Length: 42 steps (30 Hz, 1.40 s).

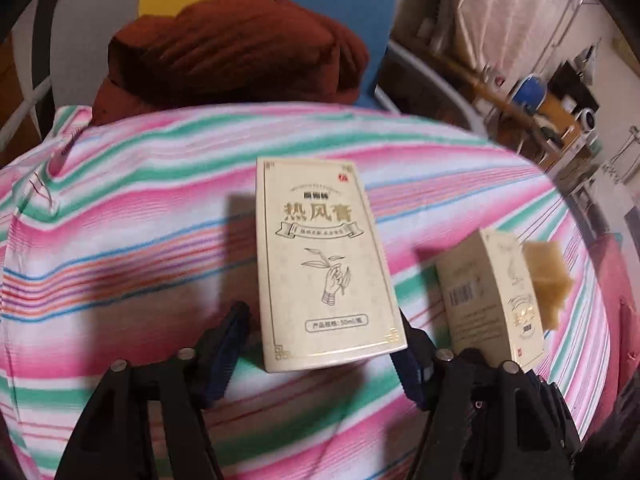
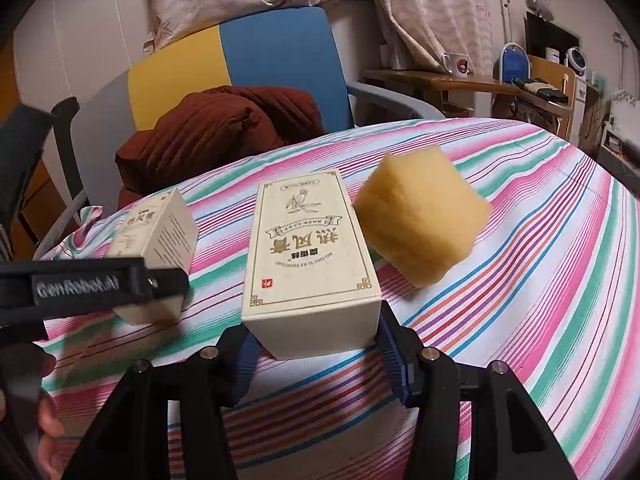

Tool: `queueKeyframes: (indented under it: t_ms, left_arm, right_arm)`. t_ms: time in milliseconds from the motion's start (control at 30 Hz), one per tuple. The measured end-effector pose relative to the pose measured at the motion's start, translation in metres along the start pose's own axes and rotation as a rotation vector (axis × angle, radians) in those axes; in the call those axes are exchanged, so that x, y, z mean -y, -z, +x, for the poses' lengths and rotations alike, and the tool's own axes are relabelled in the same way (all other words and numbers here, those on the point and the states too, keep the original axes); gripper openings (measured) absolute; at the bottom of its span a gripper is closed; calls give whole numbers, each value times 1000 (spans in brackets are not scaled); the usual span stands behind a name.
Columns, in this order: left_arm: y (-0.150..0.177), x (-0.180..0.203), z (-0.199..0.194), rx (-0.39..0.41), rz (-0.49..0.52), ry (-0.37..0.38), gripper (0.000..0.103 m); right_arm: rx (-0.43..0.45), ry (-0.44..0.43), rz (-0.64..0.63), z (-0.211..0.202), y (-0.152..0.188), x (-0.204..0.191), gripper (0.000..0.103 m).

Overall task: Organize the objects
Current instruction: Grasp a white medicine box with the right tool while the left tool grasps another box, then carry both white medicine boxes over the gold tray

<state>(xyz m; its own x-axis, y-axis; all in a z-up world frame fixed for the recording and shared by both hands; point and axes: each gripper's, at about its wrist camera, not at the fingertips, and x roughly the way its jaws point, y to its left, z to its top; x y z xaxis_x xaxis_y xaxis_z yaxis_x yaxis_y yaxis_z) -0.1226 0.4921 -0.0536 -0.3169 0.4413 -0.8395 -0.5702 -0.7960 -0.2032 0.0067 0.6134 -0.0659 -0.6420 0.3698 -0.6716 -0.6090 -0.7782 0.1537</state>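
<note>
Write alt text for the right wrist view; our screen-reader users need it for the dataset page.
The right gripper clamps the near end of a cream box above a striped tablecloth. A yellow sponge sits just right of it; at left, the left gripper holds a second cream box.

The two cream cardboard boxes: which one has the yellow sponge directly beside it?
The cream cardboard box between the right gripper fingers; the yellow sponge sits at its right. The other cream box lies further left.
</note>
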Motion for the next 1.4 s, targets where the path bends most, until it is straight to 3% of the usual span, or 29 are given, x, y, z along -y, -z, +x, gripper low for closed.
queueKeyframes:
  t_ms: [133, 267, 433, 800, 1100, 1167, 1200, 1233, 1400]
  left_arm:
    - [15, -6, -8, 69, 94, 14, 56]
    - [40, -16, -22, 155, 172, -25, 53]
    - [56, -41, -38, 179, 86, 15, 53]
    - [96, -53, -65, 183, 104, 53, 53]
    - [129, -73, -88, 187, 77, 108, 55]
    - [128, -72, -88, 172, 77, 108, 56]
    - [127, -70, -88, 167, 78, 104, 56]
    - [125, -69, -88, 163, 80, 99, 56]
    - [112, -69, -86, 165, 63, 84, 59]
  right_arm:
    - [3, 1, -2, 0, 1, 0, 54]
    - [4, 8, -10, 0, 0, -2, 54]
    - [10, -5, -11, -1, 0, -2, 54]
    - [46, -40, -151, -25, 11, -39, 53]
    - [23, -108, -149, -52, 40, -51, 54]
    - [14, -88, -167, -50, 42, -55, 65]
    - [6, -96, -181, -49, 42, -58, 80]
    - [2, -100, -192, -48, 43, -60, 88]
    - [-14, -90, -237, -44, 44, -69, 88]
